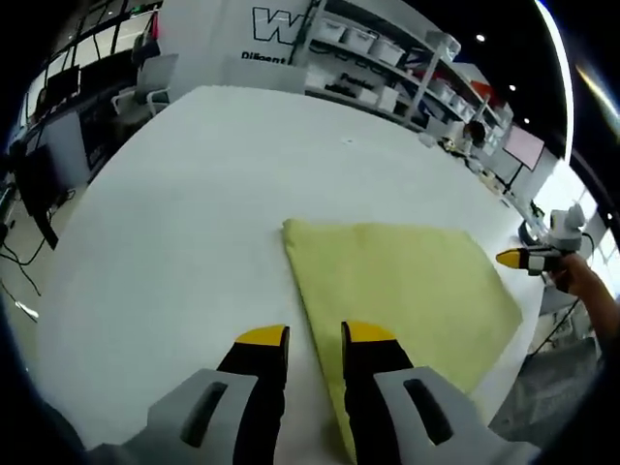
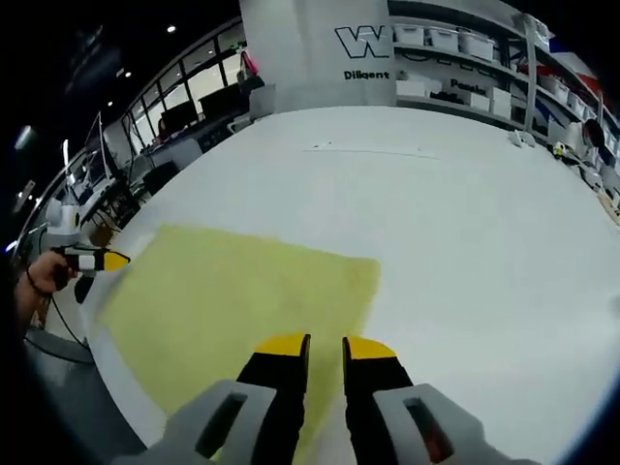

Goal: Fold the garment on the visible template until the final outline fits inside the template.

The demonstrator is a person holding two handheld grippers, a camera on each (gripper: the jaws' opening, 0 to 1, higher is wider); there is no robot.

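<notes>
A yellow-green garment (image 1: 407, 291) lies folded flat as a four-sided shape on the white table (image 1: 194, 213). My left gripper (image 1: 315, 335) hangs low over its near left edge, jaws apart with nothing between them. The right jaw stands over the cloth and the left jaw over bare table. My right gripper (image 1: 523, 258) comes in from the right beyond the garment's far corner, held by a hand (image 1: 586, 281). In the right gripper view the garment (image 2: 232, 291) spreads to the left. My right gripper (image 2: 326, 346) stands over its near right edge with a narrow empty gap. The left gripper (image 2: 97, 260) shows at far left.
Shelves with white boxes (image 1: 387, 68) and a white pillar with lettering (image 2: 320, 48) stand behind the table. Desks and chairs (image 1: 145, 82) are at the back left. The table (image 2: 465, 223) stretches bare to the right, and its edge (image 2: 107, 378) runs close to the garment.
</notes>
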